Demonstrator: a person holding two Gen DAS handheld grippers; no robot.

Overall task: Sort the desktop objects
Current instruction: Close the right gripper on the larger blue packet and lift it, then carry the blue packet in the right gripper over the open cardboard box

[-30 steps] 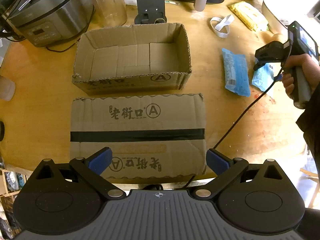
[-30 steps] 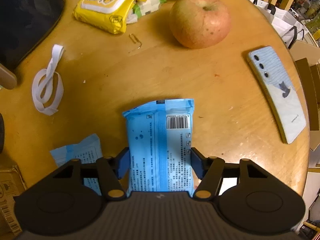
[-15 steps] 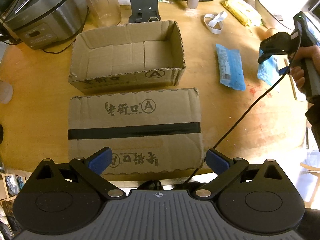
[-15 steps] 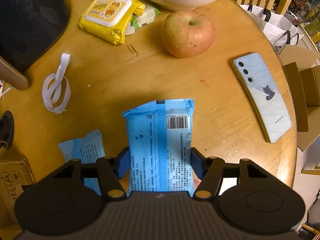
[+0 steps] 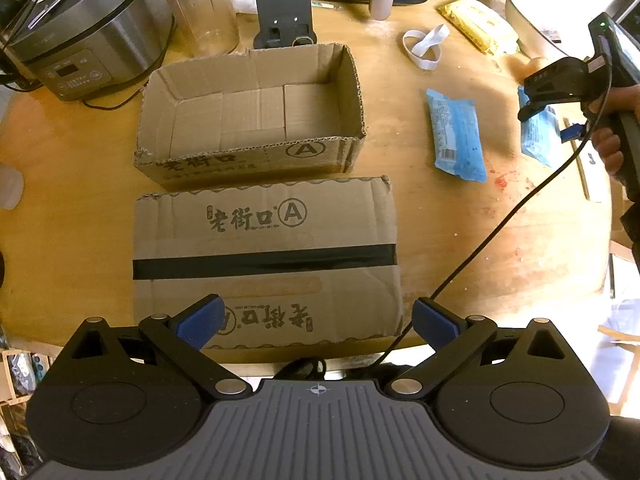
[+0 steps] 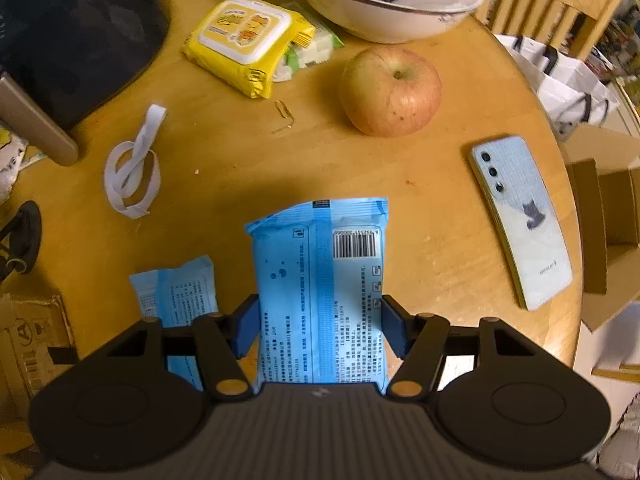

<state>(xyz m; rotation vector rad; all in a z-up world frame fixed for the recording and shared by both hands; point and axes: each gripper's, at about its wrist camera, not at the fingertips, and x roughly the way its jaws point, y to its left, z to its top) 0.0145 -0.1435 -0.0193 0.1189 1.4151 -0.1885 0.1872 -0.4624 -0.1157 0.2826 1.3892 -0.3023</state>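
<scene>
Gripping a blue wipes packet [image 6: 320,280] by its long sides, the right tongs [image 6: 320,326] stood partly closed, blue pads pressed flat against the wrapper so that it hung lengthwise between them, barcode end pointing away from the camera. That side-on hold looked chosen to keep the soft pack from folding. From the left wrist view, the same packet [image 5: 538,136] showed only as a blue corner beside the person's hand [image 5: 610,146], apparently raised off the tabletop [image 6: 400,184], though the clearance could not be judged.

A second blue packet [image 6: 176,288] lay flat on the tabletop just beside the held one, probably awaiting its turn. Farther out sat an apple [image 6: 390,92], a phone [image 6: 520,220] lying face down near the edge, a yellow wipes pack [image 6: 244,44], a white strap loop [image 6: 134,168] and a paper clip [image 6: 285,114], with a white bowl [image 6: 384,20] at the far side.

The left tongs [image 5: 318,322] gaped wide with nothing between them, poised above a taped cardboard box [image 5: 266,260]. Beyond it an open cardboard box [image 5: 252,116] stood with nothing visible inside, mouth upward, seemingly the bin meant to receive sorted items. A rice cooker [image 5: 80,36] and clear jar [image 5: 200,8] stood behind it.
</scene>
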